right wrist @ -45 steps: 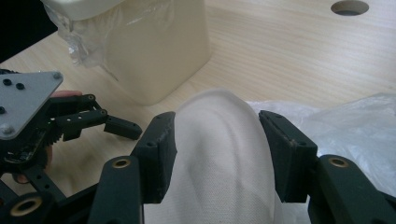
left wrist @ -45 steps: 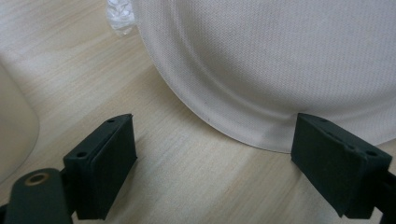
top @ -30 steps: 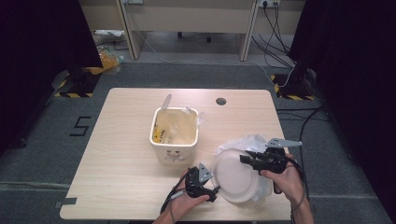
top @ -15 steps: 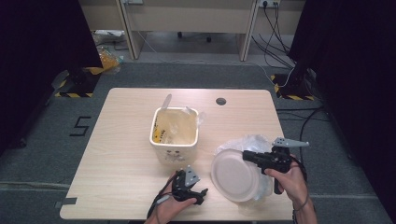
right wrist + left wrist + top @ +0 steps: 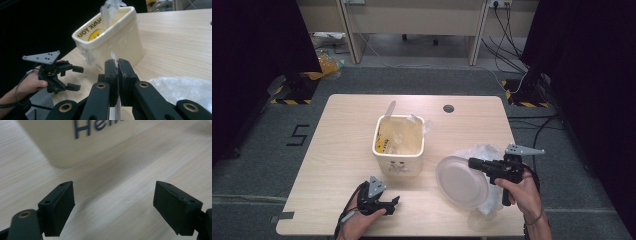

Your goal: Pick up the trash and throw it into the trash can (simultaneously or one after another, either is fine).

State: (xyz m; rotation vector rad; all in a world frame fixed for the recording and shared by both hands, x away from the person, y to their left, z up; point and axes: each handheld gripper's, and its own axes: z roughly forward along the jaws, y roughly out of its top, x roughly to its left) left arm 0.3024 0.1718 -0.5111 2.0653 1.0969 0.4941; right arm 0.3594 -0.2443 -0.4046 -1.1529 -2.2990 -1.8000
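A: Where is the plate (image 5: 460, 181)?

B: On the table (image 5: 342, 150), right of the cream bin (image 5: 398, 142), edge against the crumpled plastic bag (image 5: 484, 152).

A: And your grippers?

B: Your right gripper (image 5: 117, 65) has just closed, pinching the plate's rim. Your left gripper (image 5: 113, 202) hangs spread and empty near the bin.

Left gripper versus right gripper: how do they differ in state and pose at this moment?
The left gripper has its jaws wide apart with nothing but bare table between them; the right gripper is shut on the rim of the white plate. The left gripper sits low by the near edge, in front of the cream bin; the right gripper holds the plate tilted above crumpled plastic. Both are black, hand-held and topped by a grey plate.
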